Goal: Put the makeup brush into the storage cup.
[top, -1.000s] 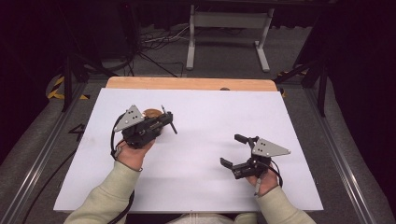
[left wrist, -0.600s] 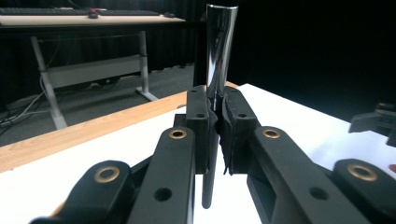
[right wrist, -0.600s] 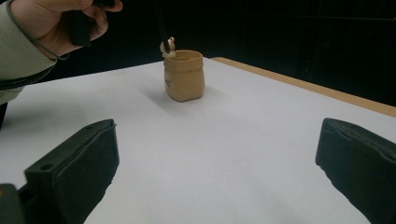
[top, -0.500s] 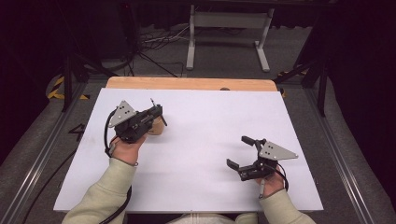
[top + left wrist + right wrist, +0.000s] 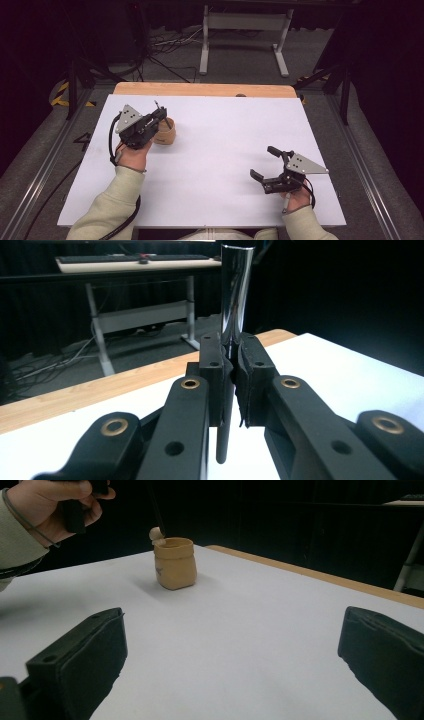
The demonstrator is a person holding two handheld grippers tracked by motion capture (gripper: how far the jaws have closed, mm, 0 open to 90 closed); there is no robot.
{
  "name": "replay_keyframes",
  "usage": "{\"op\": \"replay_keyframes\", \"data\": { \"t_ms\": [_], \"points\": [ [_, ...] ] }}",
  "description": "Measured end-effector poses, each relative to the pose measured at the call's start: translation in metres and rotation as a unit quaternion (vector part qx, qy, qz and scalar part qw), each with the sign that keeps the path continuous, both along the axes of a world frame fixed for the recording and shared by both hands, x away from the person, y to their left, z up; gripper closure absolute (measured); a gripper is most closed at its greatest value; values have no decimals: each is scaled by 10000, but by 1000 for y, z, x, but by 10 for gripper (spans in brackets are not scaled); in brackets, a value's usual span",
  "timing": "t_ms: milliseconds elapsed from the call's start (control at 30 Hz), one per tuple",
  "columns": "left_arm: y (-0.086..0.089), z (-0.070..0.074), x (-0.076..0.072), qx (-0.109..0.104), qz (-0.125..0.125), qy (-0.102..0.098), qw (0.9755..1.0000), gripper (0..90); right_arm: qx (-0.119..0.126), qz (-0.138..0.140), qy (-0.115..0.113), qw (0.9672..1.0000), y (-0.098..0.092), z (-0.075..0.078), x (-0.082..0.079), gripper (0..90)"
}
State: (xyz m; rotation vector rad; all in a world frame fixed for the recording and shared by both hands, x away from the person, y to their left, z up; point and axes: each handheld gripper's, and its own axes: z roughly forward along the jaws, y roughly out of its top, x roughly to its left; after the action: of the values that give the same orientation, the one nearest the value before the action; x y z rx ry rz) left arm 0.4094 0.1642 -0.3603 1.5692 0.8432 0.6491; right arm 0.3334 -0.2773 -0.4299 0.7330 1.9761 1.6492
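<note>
White matte table [image 5: 220,165], squat tan pot [image 5: 165,131], slim rod [image 5: 222,440] between black fingers [image 5: 212,375].

The desk [image 5: 225,165] carries a white sheet, with a strip of bare wood [image 5: 200,89] along its far edge, in the upper middle of the frame. Behind it lies grey carpet [image 5: 240,60], where a white frame [image 5: 245,30] stands on two feet and loose cables [image 5: 165,45] trail at the upper left. Metal rails [image 5: 45,170] run down both sides of the desk. Yellow-black tape [image 5: 62,95] marks the floor at the left. The surroundings are dark — black drapes all round.
</note>
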Motion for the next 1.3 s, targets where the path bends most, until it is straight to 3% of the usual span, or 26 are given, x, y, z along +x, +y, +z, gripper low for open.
{"op": "replay_keyframes", "data": {
  "t_ms": [300, 633, 1300],
  "points": [
    [1, -3, 4, -10, 297, -7, 9996, 829, -9, -83, 3, 10000, -3, -2, -1, 0],
    [1, -7, 10, 73, 466, -18, 9989, 829, -7, -129, 2, 9999, -4, -2, -3, 0],
    [5, -32, 26, 125, 345, 134, 9992, 828, 4, -76, -23, 10000, -3, -2, -3, 0]
  ]
}}
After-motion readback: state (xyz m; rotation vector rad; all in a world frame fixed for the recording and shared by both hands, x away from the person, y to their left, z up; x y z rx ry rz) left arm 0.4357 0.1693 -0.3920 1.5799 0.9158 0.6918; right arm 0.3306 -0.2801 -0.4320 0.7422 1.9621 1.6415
